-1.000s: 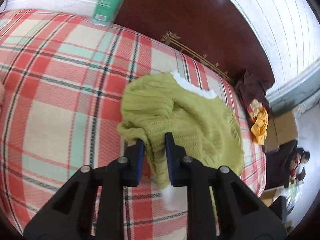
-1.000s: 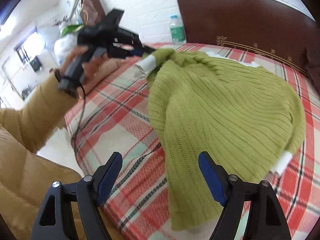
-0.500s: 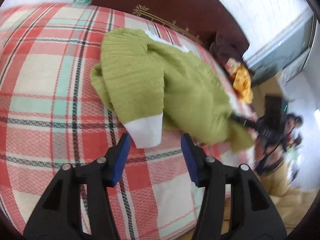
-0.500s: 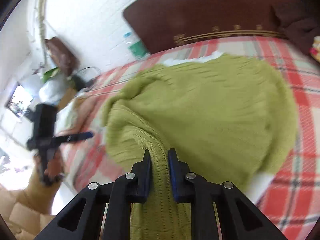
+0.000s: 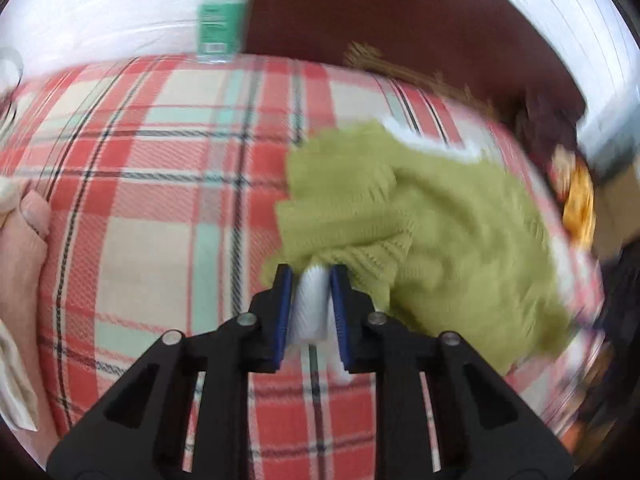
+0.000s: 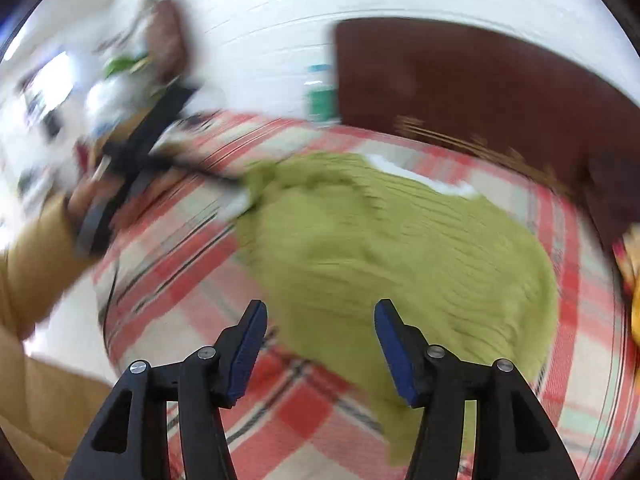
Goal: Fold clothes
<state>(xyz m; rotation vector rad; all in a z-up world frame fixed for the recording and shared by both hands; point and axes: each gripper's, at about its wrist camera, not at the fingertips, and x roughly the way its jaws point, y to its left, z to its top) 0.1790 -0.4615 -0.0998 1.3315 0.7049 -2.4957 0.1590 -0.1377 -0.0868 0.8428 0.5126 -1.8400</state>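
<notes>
Your left gripper (image 5: 310,294) is squeezing the white cuff (image 5: 310,300) of the green sweater (image 5: 448,240). The blue pads are closing on that cuff, and it sits tight between them. The rest of the sweater lies bunched on the checked bed cover (image 5: 160,200), off to the right of the gripper. A bottle with a green label (image 5: 218,24) stands at the far edge of the bed, by the dark headboard (image 5: 400,20).

Your right gripper (image 6: 320,338) is opening up. Nothing is between its pads. The sweater lies spread on the bed just past them, and the picture is blurry.
</notes>
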